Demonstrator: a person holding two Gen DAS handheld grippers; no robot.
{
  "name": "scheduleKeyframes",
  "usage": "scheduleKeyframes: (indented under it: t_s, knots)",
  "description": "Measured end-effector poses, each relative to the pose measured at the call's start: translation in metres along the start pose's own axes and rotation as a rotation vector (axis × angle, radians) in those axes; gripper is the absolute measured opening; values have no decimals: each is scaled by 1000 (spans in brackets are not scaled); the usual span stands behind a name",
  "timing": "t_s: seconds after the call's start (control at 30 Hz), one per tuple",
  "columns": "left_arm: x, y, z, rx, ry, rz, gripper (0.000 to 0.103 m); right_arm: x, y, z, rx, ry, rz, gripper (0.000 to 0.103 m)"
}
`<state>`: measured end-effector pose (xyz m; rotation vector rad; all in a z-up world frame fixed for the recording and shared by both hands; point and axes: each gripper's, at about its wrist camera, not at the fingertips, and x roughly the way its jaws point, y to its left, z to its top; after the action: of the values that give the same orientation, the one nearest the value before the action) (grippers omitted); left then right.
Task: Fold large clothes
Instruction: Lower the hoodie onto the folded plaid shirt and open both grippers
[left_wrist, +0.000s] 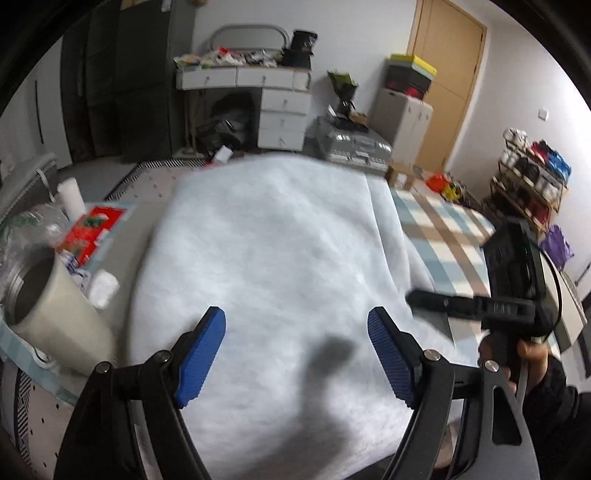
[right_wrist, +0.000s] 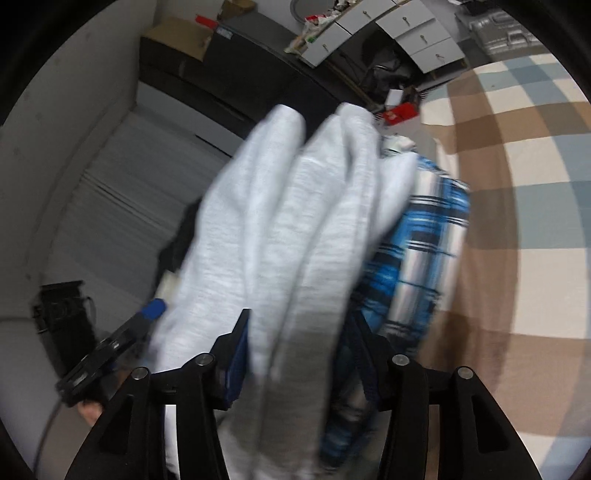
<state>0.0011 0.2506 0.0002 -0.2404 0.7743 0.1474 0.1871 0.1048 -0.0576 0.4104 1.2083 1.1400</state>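
Note:
A pale, fleecy garment (left_wrist: 280, 240) lies spread over the bed and fills the middle of the left wrist view. My left gripper (left_wrist: 295, 314) hovers just above its near part, blue pads wide apart, nothing between them. In the right wrist view the same pale garment (right_wrist: 295, 221) shows as thick stacked folds running out between the fingers of my right gripper (right_wrist: 299, 321). The jaws stand apart around the folds and the right pad is clear of the cloth. A blue plaid shirt (right_wrist: 417, 251) lies under and beside the folds. My right gripper (left_wrist: 417, 299) reaches the garment's right edge, held by a hand.
A cream tumbler (left_wrist: 55, 314) lies tipped at the left beside a red packet (left_wrist: 92, 229) and plastic clutter. The checked bedsheet (left_wrist: 443, 229) is bare to the right. White drawers (left_wrist: 284, 110), boxes and a loaded rack (left_wrist: 532, 177) stand beyond the bed.

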Motion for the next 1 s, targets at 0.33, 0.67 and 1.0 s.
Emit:
scheduleKeyframes:
  t_s: [0.33, 0.67, 1.0]
  knots:
    - [-60, -36, -28, 2, -124, 16, 77, -18, 6, -9, -132, -6, -107, 69]
    - [-67, -102, -46, -20, -288, 218, 77, -80, 63, -43, -426, -129, -169, 102]
    - [-65, -123, -66, -148, -305, 283, 102, -137, 80, -87, -593, -210, -126, 103]
